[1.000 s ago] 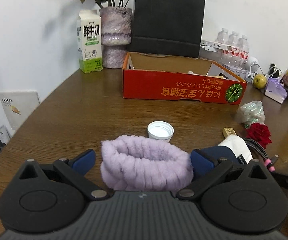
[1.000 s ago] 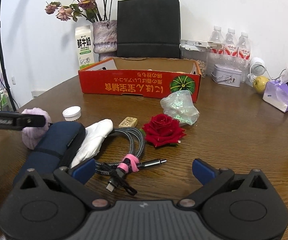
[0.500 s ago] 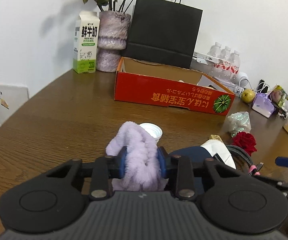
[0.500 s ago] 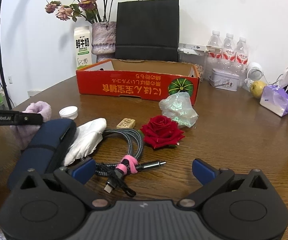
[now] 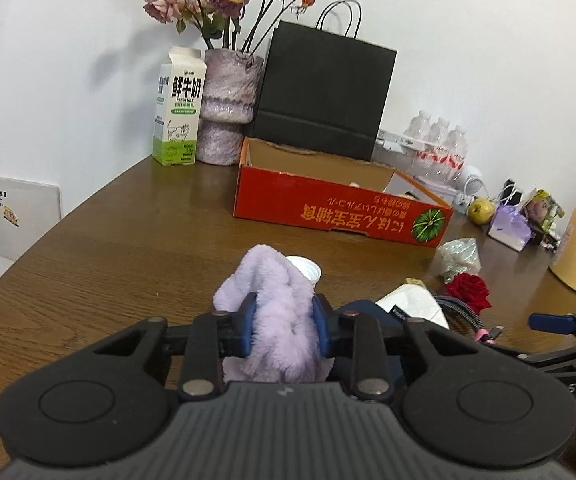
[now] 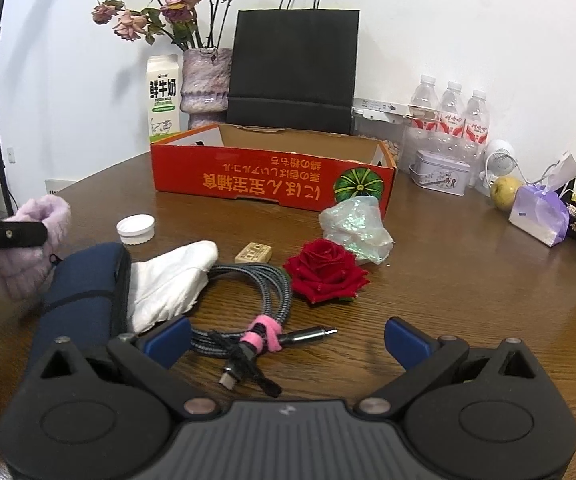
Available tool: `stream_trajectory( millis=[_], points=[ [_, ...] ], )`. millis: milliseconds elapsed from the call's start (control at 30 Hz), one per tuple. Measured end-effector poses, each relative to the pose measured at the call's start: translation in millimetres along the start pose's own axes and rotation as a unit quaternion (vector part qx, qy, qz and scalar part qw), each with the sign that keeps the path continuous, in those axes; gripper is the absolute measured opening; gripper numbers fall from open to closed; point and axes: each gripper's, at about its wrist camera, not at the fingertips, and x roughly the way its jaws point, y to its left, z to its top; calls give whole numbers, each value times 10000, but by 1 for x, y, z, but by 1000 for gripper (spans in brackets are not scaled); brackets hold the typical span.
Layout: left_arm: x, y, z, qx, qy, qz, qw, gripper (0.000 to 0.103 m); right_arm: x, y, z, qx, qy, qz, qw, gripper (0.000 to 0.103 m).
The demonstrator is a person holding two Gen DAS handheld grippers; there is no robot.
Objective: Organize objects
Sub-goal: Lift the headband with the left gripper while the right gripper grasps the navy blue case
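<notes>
On the worktop, left side: left gripper has just closed its jaws and is clamped on the fluffy lilac band, bunched between the pads, near the white cap. Right gripper jaws spread wide, grasping nothing, over the coiled cable. Red box sits well behind.

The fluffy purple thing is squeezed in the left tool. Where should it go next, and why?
Probably lift it and carry it toward the open red cardboard box. The left tool is shut on the fluffy purple band, the box lies just ahead with its top open, and the white cap sits right behind the band, so rise first.
</notes>
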Motion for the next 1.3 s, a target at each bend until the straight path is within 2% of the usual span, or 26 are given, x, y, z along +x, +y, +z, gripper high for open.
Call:
stream_trajectory(
  millis=[400, 600, 700, 833, 1000, 1100, 1167, 1300],
  points=[
    [-30, 19, -4, 33, -252, 129, 9996, 28, -8, 20, 1, 55, -238, 15, 9997, 103],
    [-36, 37, -9, -13, -217, 324, 9992, 28, -16, 41, 3, -98, -569, 423, 9974, 103],
    [-37, 43, -13, 4, -186, 434, 9989, 28, -18, 57, 4, -311, -602, 660, 9955, 103],
    [-42, 47, -17, 60, -220, 485, 9986, 28, -14, 82, 6, -624, -456, 948, 9925, 100],
    [-44, 53, -20, 34, -197, 500, 9985, 28, 1, 101, 11, -750, -13, 1208, 9898, 91],
    [-42, 55, -21, -10, -171, 494, 9986, 28, 11, 105, 12, -745, 301, 1179, 9898, 92],
    [-41, 56, -22, -23, -164, 447, 9989, 28, 12, 107, 12, -778, 318, 1173, 9895, 91],
    [-38, 55, -26, -42, -119, 410, 9991, 28, 15, 111, 12, -900, 416, 1293, 9866, 82]
  ],
)
